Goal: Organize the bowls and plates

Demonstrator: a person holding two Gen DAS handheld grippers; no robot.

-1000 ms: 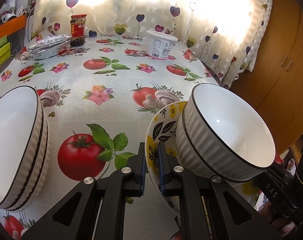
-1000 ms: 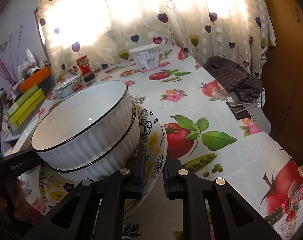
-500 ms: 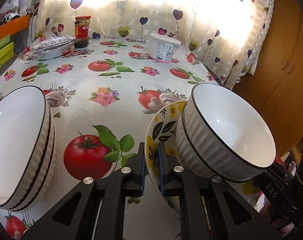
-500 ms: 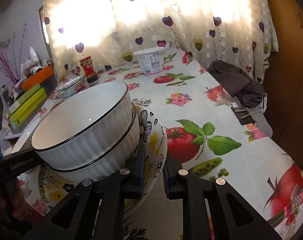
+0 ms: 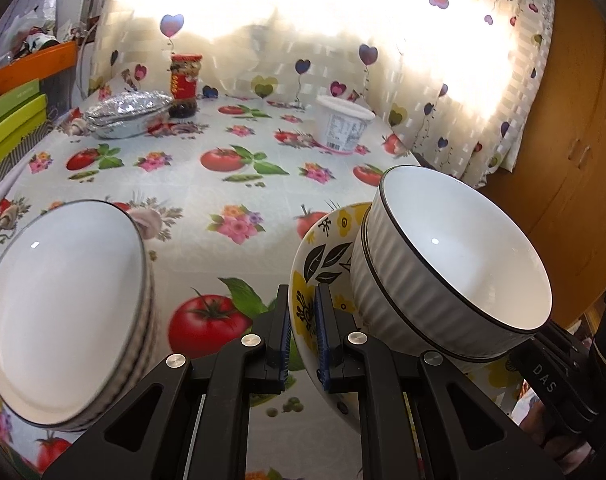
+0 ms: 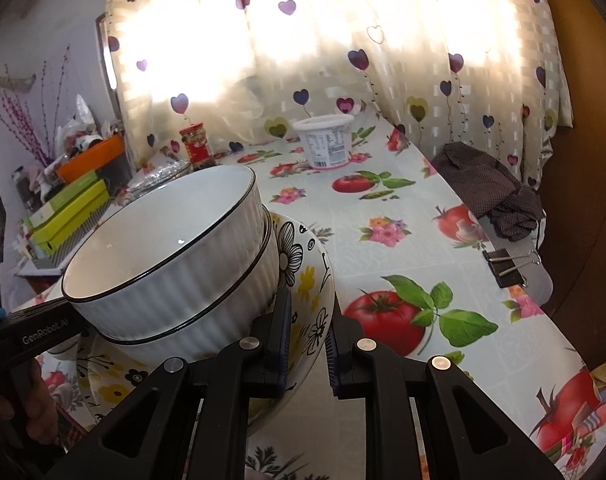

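Gripping, left claw (image 5: 303,334): we find its jaws drawn close together and clamped on the near rim of the flowered plate (image 5: 303,280), one blue pad on each face of the rim.
Gripping, right claw (image 6: 307,336): we find it likewise pinched on the opposite rim of the same plate, jaws nearly together with only the rim's thickness between them.
Load carried: two ribbed white bowls (image 5: 455,264), nested one in the other, sit on the plate; we note the whole load leans in both views.
Position of load: the plate appears held above the bench (image 5: 231,184), near its right-hand edge; we cannot confirm whether any part of it touches the cloth.
Second stack: white bowls (image 5: 63,312) stand on the bench to the left, apart from the carried plate.
Step in hand: we judge this a two-claw carry of plate and bowls together, toward a place to set them down.
Next move calls for: level, matched travel of both claws, then a flat lowering before either one opens.
Risk noted: the tilt could let the nested bowls slide toward the low rim; uneven release would tip the plate.
Surroundings: a white tub (image 5: 345,122), a foil-covered dish (image 5: 127,114) and a red-labelled jar (image 5: 185,86) stand far back, well apart from the work.
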